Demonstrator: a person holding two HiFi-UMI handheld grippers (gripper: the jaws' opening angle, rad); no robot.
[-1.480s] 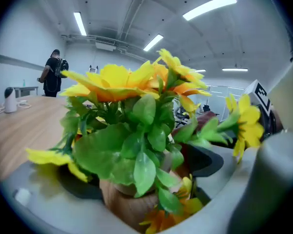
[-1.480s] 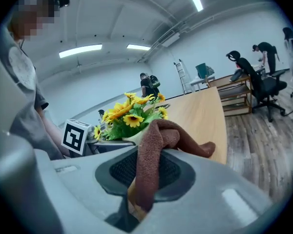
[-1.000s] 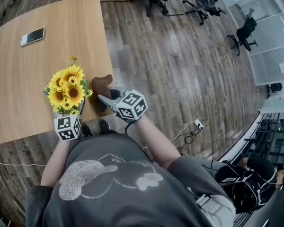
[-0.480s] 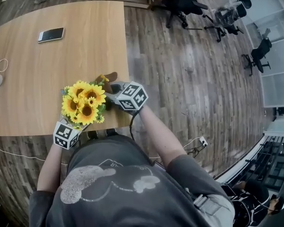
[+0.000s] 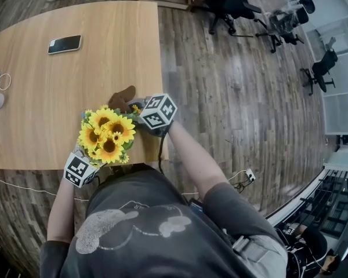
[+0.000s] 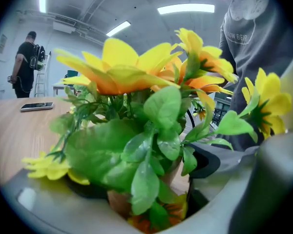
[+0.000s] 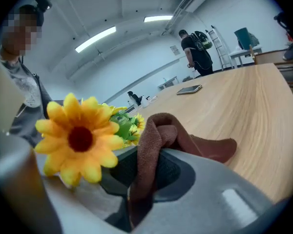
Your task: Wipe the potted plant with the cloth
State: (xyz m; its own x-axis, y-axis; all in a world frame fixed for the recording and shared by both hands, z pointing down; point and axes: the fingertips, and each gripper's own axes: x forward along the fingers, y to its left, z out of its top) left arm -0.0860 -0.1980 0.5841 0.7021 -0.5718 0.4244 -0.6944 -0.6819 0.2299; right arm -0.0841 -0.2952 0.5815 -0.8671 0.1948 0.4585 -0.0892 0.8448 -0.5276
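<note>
Clamped between the jaws of the left gripper (image 6: 136, 199): the potted plant (image 5: 107, 138), gripped by its terracotta pot (image 6: 118, 202), with green leaves and yellow blooms spilling over both jaws.

Pinched tight in the jaws of the right gripper (image 7: 141, 189): a fold of the brown cloth (image 7: 158, 130), the remainder trailed forward onto the table (image 5: 58, 97).

Noted one sunflower head just beside the right gripper's jaw, the cloth on the far side of the blooms.

Recorded the plant above the near table edge.

Logged a phone (image 5: 64, 44) well apart, farther up the table.
</note>
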